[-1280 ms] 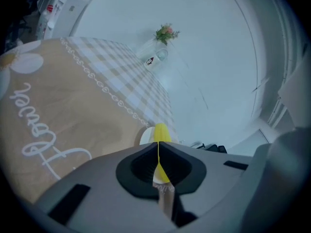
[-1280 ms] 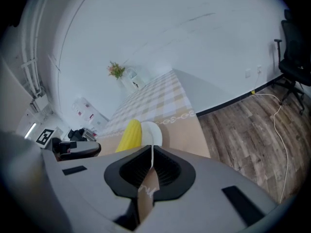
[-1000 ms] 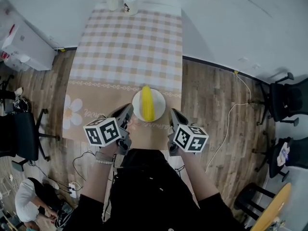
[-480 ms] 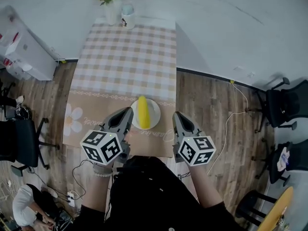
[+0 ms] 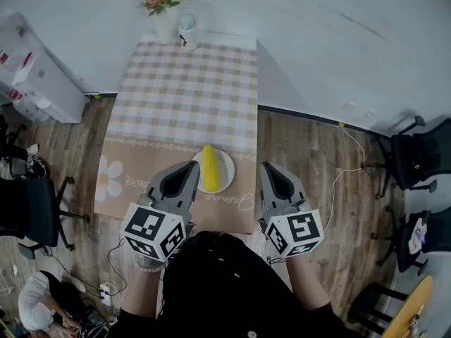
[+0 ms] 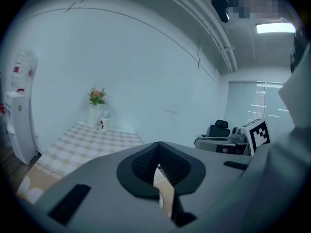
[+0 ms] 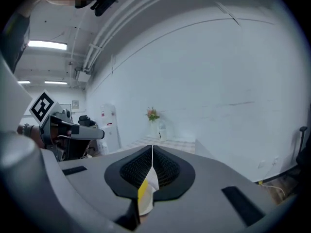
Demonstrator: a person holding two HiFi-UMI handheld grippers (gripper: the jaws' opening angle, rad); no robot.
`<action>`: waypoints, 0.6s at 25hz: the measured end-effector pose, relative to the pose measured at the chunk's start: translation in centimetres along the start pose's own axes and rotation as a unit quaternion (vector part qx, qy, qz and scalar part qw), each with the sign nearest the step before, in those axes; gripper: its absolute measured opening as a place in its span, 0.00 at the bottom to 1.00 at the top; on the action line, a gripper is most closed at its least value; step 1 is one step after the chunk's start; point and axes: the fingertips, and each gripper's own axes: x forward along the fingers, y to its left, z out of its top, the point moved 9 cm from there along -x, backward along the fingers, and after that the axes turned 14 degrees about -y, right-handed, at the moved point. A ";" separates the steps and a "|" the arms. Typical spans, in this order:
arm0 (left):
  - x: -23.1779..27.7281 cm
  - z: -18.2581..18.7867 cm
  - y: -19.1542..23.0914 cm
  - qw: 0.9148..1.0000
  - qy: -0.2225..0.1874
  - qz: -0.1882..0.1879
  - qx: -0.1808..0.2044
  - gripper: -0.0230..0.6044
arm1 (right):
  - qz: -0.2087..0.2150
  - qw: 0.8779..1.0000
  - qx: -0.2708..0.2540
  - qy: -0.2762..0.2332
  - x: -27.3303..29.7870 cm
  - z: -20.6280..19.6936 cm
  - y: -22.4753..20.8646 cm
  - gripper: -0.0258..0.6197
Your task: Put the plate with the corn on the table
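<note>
Your two grippers have come up towards your head since a second ago. Then their tips sat low at either side of the plate; now the left gripper (image 5: 187, 169) and the right gripper (image 5: 268, 169) hang above the near end of the table (image 5: 183, 83), and their marker cubes show larger. Both have also rolled, so different cube faces look up.

Each gripper's own view shows its jaws pressed together at the tips with nothing held. Only a sliver of the scene beyond shows through the gap lower down: white and yellow for the right gripper, tan cloth for the left.

The plate (image 5: 225, 167) has stayed where it was, flat on the tan border of the tablecloth at the table's near end, with the corn (image 5: 208, 167) lying lengthwise on it. In the head view the left gripper's tip overlaps the plate's left rim, while the right one stands clear of it.

The far end now shows fully, flowers and all, where before they were cut off.

Counted, near to far:
- two grippers
- two marker cubes
- one plate
- one cob of corn
- one table
- one cup (image 5: 187, 32) and one vase of flowers (image 5: 162, 11), side by side against the wall

Black chairs (image 5: 417, 148) stand on the wooden floor to either side (too cut off at the edges to count surely).
</note>
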 end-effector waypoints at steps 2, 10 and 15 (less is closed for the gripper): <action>0.2 0.3 -1.2 1.000 -0.006 -0.005 0.020 0.06 | 0.007 1.000 -0.013 -0.012 -0.5 1.0 -0.6 0.11; 1.6 0.6 -5.1 0.996 -0.016 -0.032 0.086 0.06 | 0.010 0.998 -0.044 -0.046 -2.7 3.4 -3.3 0.11; 1.6 0.9 -5.1 0.995 -0.015 -0.041 0.087 0.06 | 0.013 0.998 -0.047 -0.047 -2.7 3.7 -2.9 0.11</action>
